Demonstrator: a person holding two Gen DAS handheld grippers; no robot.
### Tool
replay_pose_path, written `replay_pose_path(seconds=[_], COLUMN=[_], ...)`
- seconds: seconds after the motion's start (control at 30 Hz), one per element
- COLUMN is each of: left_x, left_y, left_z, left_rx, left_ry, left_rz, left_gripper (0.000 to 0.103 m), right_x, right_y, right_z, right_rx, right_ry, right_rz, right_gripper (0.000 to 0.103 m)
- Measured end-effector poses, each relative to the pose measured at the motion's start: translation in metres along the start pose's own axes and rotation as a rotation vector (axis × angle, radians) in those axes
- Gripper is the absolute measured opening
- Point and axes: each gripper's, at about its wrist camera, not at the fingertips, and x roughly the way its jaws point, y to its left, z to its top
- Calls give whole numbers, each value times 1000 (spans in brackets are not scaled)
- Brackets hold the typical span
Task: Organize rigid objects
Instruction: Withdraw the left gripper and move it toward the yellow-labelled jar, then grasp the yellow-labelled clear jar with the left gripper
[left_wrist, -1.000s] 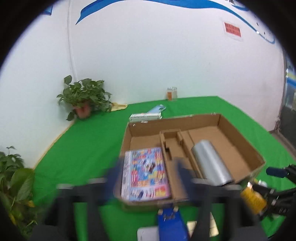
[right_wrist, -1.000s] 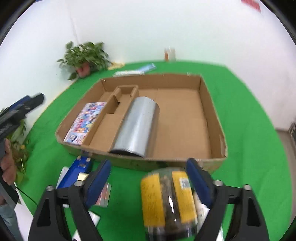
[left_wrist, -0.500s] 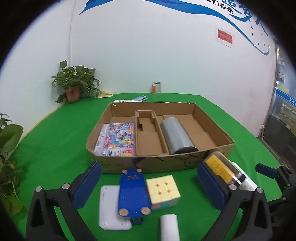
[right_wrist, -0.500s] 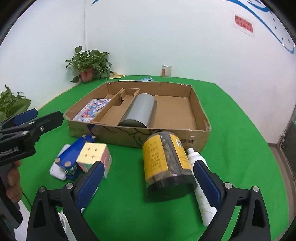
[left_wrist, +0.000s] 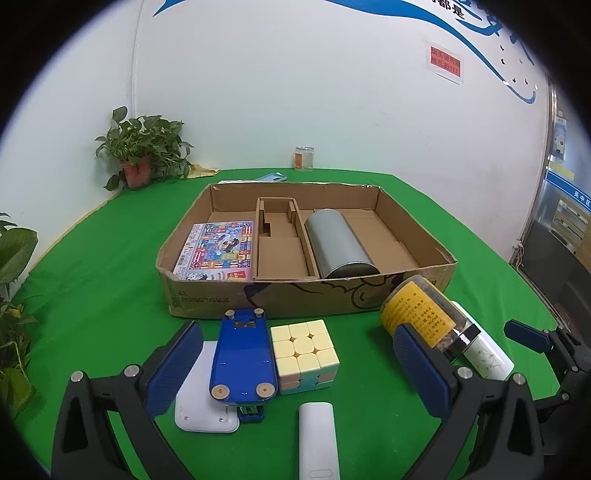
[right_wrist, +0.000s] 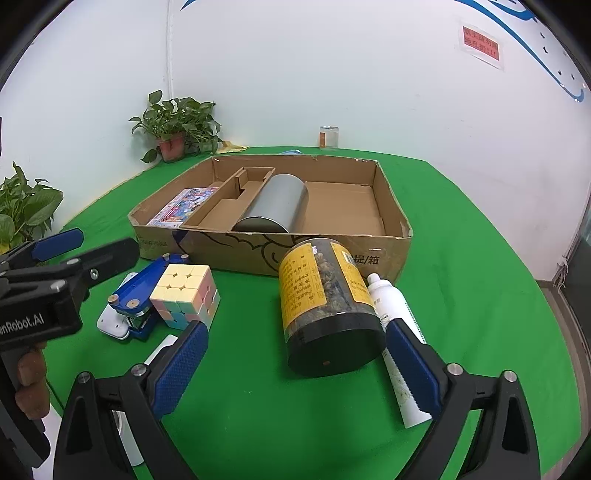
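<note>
Both the left gripper (left_wrist: 297, 363) and right gripper (right_wrist: 295, 363) hover with jaws apart and empty over the green table (right_wrist: 461, 258), the yellow-labelled jar (right_wrist: 325, 306) lying on its side before the cardboard box (right_wrist: 273, 251) (its black lid faces only the right camera), beside the white bottle (right_wrist: 395, 332).
</note>
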Motion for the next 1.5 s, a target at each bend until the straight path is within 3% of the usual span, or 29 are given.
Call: replay_pose_path(seconds=[0.07,0.17,0.47,0.53,0.6,0.77,0.83,0.93,1.0,1.07,1.2,1.37,1.47,1.5], left_x=[-1,-2,1,5,9,21,27,37,43,52,64,83,90,93], left_y=[3,9,17,19,19,18,15,7,0,-6,-14,-20,-29,-33], left_z=[1,2,-11,-13,-13,-9,-8,-8,-7,-7,-8,-4,-2,-2], left_rx=[-10,-27,-51,-65,-78,-121,-133,-155,-169,-187,-181,-184,-168,-160], left_ry=[1,7,94,118,140,211,246,306,340,384,437,500,523,538], left_rz=[-2,-12,-79,-91,-110,-221,-281,-384,-452,-511,-561,-609,-626,-639], left_gripper=[102,91,93,93,93,93,93,93,93,93,93,93,93,93], right_x=[0,1,50,62,73,54,34,10,3,-6,-15,2,21,26], right_y=[-1,-8,-56,-58,-57,-38,-30,-21,-15,-5,-10,-58,-73,-78], right_z=[0,-1,12,14,12,0,-10,-22,-27,-30,-27,-27,-35,-40], right_rx=[-9,-6,132,144,137,11,-69,-128,-123,-120,18,337,424,466], right_ry=[-3,-10,127,156,197,183,157,144,145,143,138,164,248,259], right_rz=[10,55,136,185,163,94,45,-8,-3,85,308,356,277,292], right_gripper=[91,91,90,79,71,66,54,48,53,55,55,60,63,68])
